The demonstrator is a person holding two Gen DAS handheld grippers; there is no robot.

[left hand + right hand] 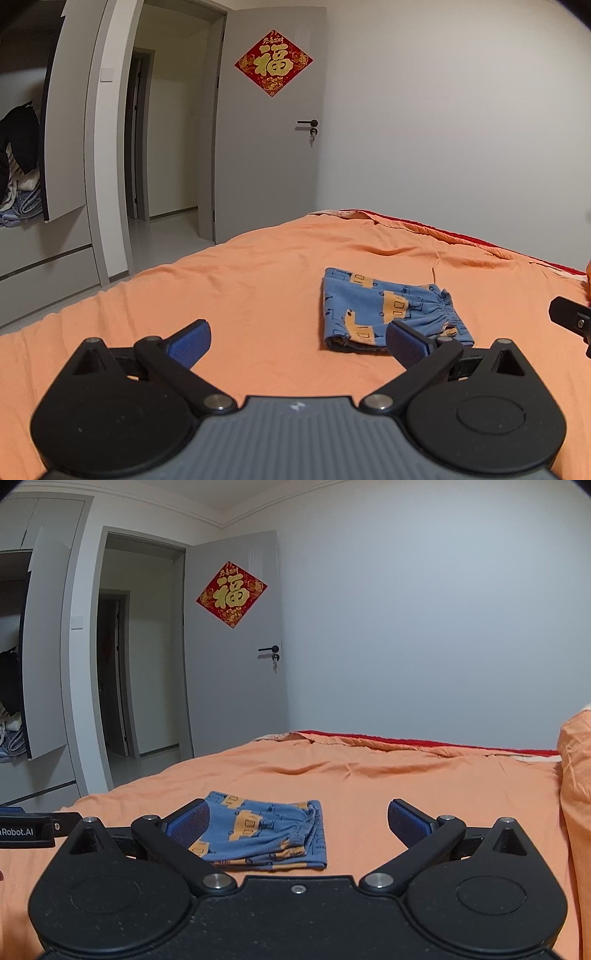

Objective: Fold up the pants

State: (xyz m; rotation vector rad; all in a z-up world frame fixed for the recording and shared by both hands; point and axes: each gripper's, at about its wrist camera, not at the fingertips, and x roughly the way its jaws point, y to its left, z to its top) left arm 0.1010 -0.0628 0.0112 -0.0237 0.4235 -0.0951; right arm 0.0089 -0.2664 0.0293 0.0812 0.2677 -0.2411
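Apparently the small blue cotton pants with orange print (264,830) already lie folded on the orange bed sheet (240,295), so both the left gripper (297,345) and the right gripper (295,825), fingers wide apart and empty, should only press the bundle flat, gently.

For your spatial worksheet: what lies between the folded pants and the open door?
Only bare orange bedsheet, then grey floor, lies between the folded blue pants and the door; both views show it.

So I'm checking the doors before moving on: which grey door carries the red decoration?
The room door, swung open beside the doorway, bears the red diamond decoration above its black handle; the wardrobe door at left is plain.
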